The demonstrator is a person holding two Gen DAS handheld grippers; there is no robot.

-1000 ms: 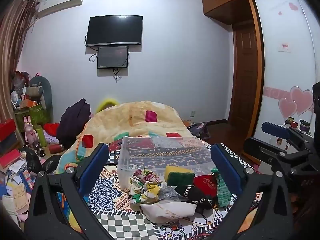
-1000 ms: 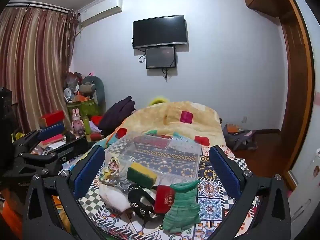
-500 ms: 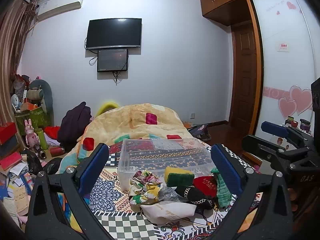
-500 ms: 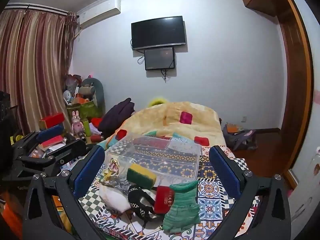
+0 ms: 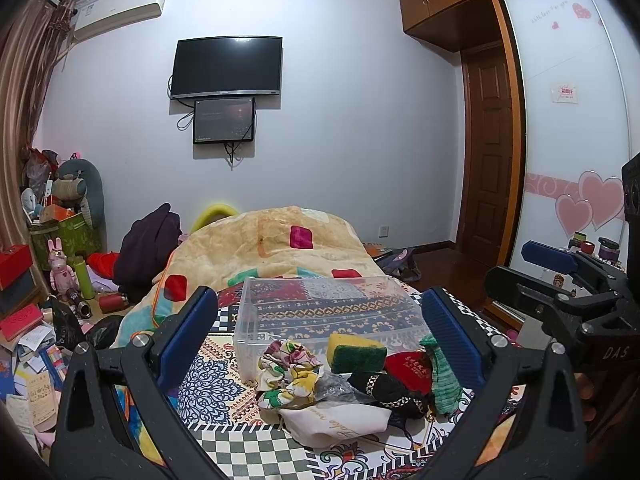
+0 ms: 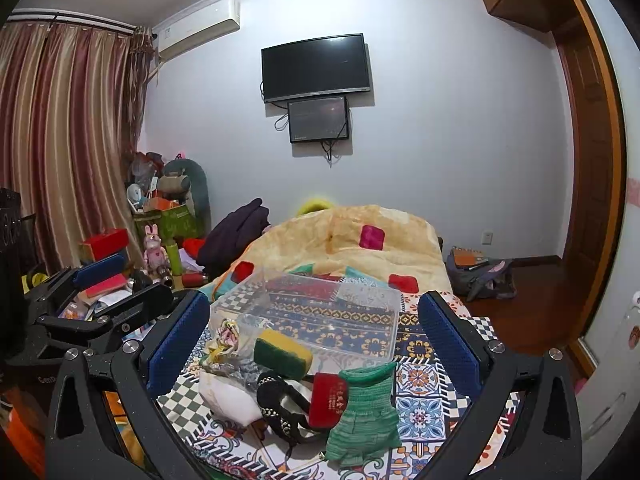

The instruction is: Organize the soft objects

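Observation:
A clear plastic bin (image 5: 332, 312) (image 6: 320, 312) stands empty on a patterned cloth. In front of it lies a pile of soft things: a yellow-green sponge (image 5: 356, 354) (image 6: 282, 354), a floral scrunchie (image 5: 288, 372), a white cloth pouch (image 5: 336, 420), a black trimmed piece (image 5: 384, 390), a red pouch (image 6: 328, 400) and a green knit piece (image 6: 366, 412). My left gripper (image 5: 320, 340) is open and empty above the pile. My right gripper (image 6: 316, 344) is open and empty too. Each gripper shows at the edge of the other's view.
A beige blanket with coloured squares (image 5: 280, 244) is heaped behind the bin. Boxes, toys and papers crowd the floor at left (image 5: 48, 280). A bag (image 6: 476, 276) lies on the floor near the wooden door (image 5: 488, 152).
Both cameras have tilted up slightly, so the pile and bin sit a little lower in view. The grippers stay open and nothing on the cloth has moved.

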